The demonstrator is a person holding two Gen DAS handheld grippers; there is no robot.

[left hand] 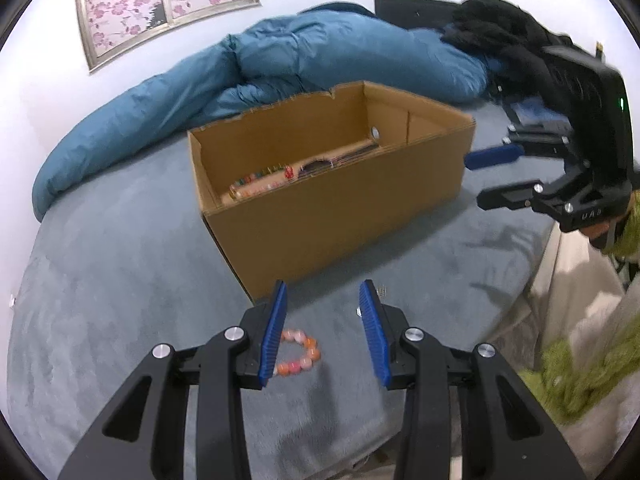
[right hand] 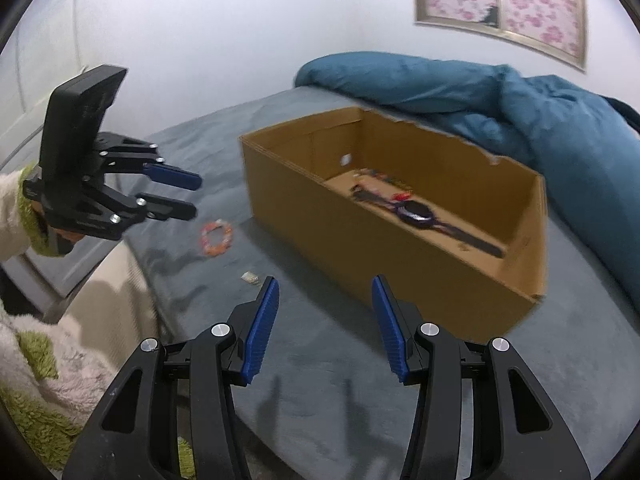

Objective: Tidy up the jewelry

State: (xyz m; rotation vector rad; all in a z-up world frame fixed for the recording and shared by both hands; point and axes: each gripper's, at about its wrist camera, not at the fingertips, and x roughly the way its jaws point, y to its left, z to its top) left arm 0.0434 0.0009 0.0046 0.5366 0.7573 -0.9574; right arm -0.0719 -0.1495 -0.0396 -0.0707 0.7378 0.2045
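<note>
An orange-pink bead bracelet [left hand: 301,352] lies on the grey bed cover in front of an open cardboard box [left hand: 332,208]. My left gripper [left hand: 323,294] is open and empty, hovering just above the bracelet, whose left part is hidden by the left finger. The bracelet also shows in the right wrist view [right hand: 216,237], below the left gripper [right hand: 195,196]. The box [right hand: 400,248] holds a dark watch [right hand: 420,212] and colourful bead strings [left hand: 256,182]. My right gripper [right hand: 324,282] is open and empty, held above the bed before the box; it also shows in the left wrist view [left hand: 472,180].
A small pale item [right hand: 250,277] lies on the cover near the bed edge. A blue duvet [left hand: 240,80] is bunched behind the box, with dark clothing [left hand: 500,32] at the back right. The bed edge [left hand: 544,264] drops off at the right. A framed flower picture [left hand: 160,0] hangs on the wall.
</note>
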